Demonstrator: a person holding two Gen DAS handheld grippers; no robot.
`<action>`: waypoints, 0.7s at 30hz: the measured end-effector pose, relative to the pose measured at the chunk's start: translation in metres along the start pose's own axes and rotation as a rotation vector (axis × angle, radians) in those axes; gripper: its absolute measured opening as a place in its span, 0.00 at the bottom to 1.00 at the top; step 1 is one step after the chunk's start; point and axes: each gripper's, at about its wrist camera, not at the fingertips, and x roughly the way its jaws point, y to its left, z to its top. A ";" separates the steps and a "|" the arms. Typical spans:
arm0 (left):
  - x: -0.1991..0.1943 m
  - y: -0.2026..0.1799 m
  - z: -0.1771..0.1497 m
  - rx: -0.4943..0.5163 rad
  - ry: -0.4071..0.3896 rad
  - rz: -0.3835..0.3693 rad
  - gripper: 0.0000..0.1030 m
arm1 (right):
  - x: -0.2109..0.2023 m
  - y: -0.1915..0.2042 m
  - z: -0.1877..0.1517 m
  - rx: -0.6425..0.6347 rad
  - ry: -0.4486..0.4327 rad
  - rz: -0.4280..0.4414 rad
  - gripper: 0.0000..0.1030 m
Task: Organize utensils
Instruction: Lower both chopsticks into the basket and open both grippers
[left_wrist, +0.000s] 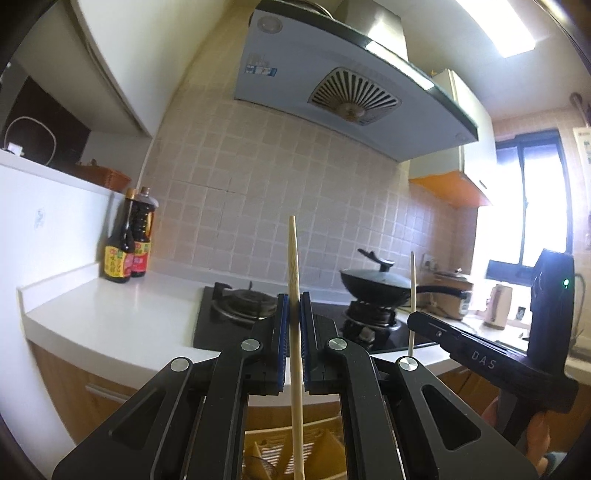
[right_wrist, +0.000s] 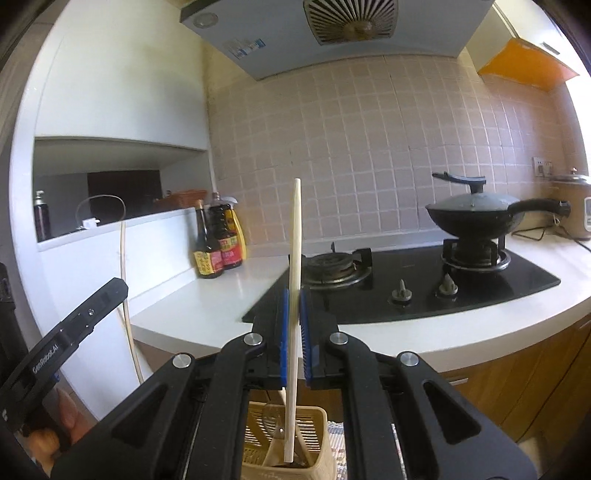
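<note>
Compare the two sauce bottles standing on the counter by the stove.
The front sauce bottle is slimmer with a narrow neck and a yellow label; the rear sauce bottle is wider, with a red label and a yellow handle-like side. The front one stands nearer the counter edge, the rear one nearer the tiled wall. Both are dark, upright and capped, on the white counter.
</note>
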 end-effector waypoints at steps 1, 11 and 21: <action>0.002 0.001 -0.003 0.005 -0.001 0.009 0.04 | 0.005 -0.001 -0.004 0.000 0.003 -0.007 0.04; 0.011 0.016 -0.014 0.036 -0.027 0.107 0.04 | 0.025 0.006 -0.025 -0.067 -0.005 -0.074 0.04; 0.005 0.006 -0.023 0.111 -0.068 0.145 0.04 | 0.029 0.000 -0.035 -0.062 0.005 -0.097 0.04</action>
